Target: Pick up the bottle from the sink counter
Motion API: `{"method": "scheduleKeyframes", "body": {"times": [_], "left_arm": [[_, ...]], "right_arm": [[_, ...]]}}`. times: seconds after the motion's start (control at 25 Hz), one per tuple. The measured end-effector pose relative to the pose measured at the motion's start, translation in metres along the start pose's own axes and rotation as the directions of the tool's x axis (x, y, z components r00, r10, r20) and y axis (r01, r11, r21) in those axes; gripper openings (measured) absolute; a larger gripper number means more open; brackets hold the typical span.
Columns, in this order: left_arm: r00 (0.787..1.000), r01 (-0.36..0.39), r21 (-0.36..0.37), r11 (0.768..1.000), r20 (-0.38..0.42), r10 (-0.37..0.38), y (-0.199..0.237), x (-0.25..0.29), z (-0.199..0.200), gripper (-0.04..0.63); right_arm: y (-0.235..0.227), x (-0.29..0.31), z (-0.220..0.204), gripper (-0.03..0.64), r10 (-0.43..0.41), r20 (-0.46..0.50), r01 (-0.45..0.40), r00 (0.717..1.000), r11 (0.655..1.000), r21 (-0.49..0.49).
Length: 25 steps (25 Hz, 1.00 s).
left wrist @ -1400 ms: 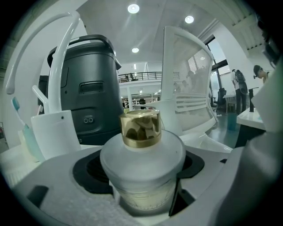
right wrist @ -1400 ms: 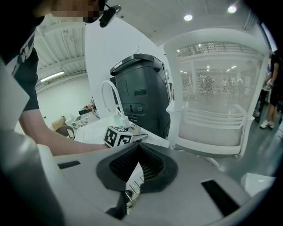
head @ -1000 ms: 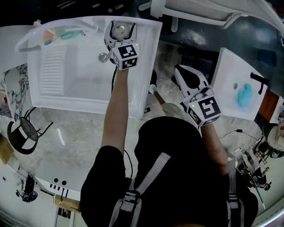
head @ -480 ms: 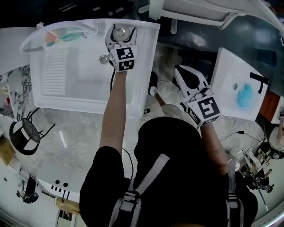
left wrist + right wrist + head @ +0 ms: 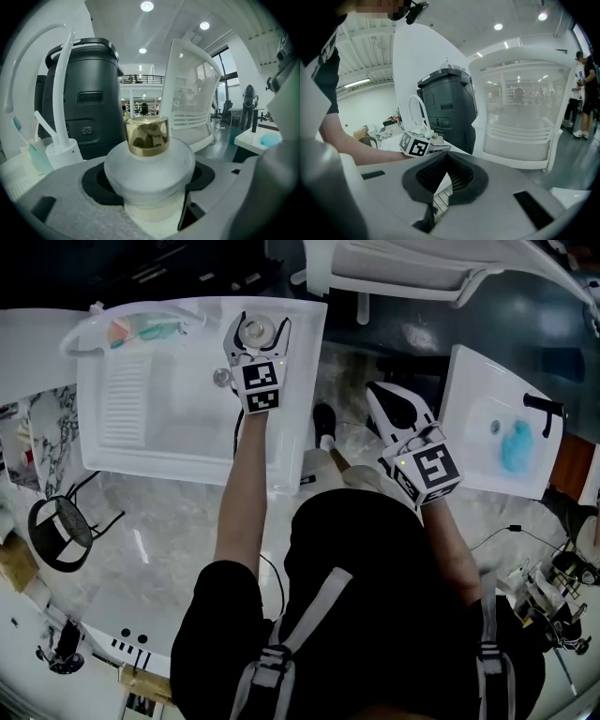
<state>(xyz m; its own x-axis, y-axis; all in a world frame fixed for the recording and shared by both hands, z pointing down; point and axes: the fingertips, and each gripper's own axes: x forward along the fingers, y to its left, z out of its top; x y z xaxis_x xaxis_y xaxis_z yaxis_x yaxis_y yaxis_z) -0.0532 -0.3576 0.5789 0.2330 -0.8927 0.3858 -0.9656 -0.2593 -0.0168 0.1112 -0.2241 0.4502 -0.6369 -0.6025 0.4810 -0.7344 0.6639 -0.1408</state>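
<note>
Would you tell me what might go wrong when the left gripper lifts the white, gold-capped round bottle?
The left gripper grips the white gold-capped bottle on its smooth, curved shoulder, so it might slip when lifted. The white curved faucet and the toothbrush cup stand nearby on its left; a sideways swing could hit them.

Bright, even indoor light comes from round ceiling lamps point(image 5: 146, 6) at twelve o'clock in the left gripper view, and from more lamps point(image 5: 498, 26) at one o'clock in the right gripper view. In the head view the white sink point(image 5: 178, 418) at ten o'clock is nearly washed out, and shadows are faint. The gold cap point(image 5: 146, 136) of the bottle point(image 5: 150, 173) mirrors the room crisply. The grey fingers point(image 5: 56, 206) at seven o'clock look soft. Every view bows straight lines outward and darkens to black at the corners.
</note>
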Motion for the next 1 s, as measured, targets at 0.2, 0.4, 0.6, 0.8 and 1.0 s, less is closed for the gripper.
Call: {"method": "scheduleKeyframes", "body": {"times": [0.2,0.4,0.6,0.8,1.0], "left_arm": [[1.000,-0.006,0.017,1.000,0.020,0.006,-0.010,-0.025,0.024,0.362],[0.999,0.019,0.030,0.999,0.038,-0.020,-0.025,-0.051,0.047,0.362],[0.998,0.025,0.029,0.999,0.055,-0.027,-0.038,-0.078,0.065,0.360],[0.996,0.026,0.029,0.999,0.085,-0.028,-0.048,-0.105,0.085,0.360],[0.995,0.016,0.055,0.998,0.098,-0.021,-0.060,-0.137,0.102,0.360]], "right_arm": [[-0.003,-0.012,0.006,0.003,0.010,0.026,-0.010,1.000,1.000,-0.008],[-0.009,-0.025,0.014,0.003,0.010,0.064,-0.010,0.998,1.000,-0.006],[-0.009,-0.037,0.023,0.003,0.023,0.103,-0.022,0.994,1.000,-0.018],[-0.007,-0.043,0.025,0.003,0.044,0.126,-0.043,0.991,0.999,-0.011],[0.000,-0.045,0.025,0.003,0.078,0.139,-0.077,0.987,0.997,-0.013]]}}
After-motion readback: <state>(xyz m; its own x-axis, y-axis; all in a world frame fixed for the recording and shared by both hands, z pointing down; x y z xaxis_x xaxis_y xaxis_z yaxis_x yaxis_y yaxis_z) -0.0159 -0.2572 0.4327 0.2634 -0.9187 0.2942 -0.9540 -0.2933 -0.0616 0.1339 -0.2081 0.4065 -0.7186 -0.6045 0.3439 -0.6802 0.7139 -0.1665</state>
